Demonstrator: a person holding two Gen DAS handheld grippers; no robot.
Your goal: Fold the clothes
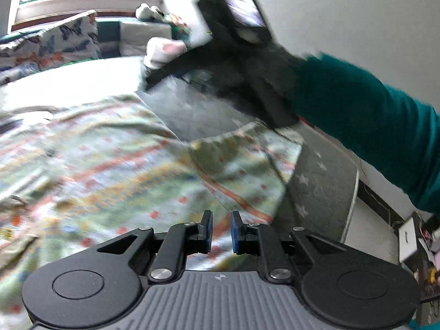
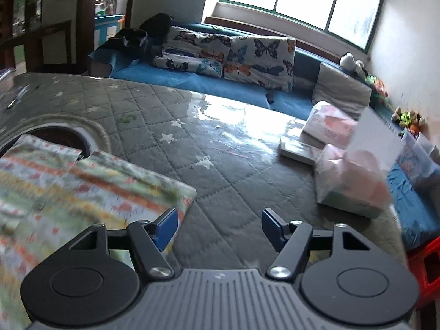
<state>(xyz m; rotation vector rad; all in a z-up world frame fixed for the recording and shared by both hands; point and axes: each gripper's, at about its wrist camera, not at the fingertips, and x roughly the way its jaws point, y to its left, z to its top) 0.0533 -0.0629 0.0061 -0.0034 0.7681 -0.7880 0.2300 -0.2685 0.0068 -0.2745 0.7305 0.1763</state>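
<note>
Left gripper (image 1: 221,231) fingers nearly together, nothing visibly pinched — low centre, over the striped patterned cotton garment (image 1: 110,162). Right gripper (image 2: 218,227) fingers wide apart beside its edge — likely lining up a grab.

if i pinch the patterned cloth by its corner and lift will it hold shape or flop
The patterned cloth will probably flop: it lies in soft wrinkles and already folds over itself on the quilted mat. It looks thin, so likely light. The left hand-held gripper, nearly closed above it, would likely gather a bunched pinch rather than a flat edge.

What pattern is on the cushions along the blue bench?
Colourful butterflies on the white cushions, clearest in the right wrist view.
</note>
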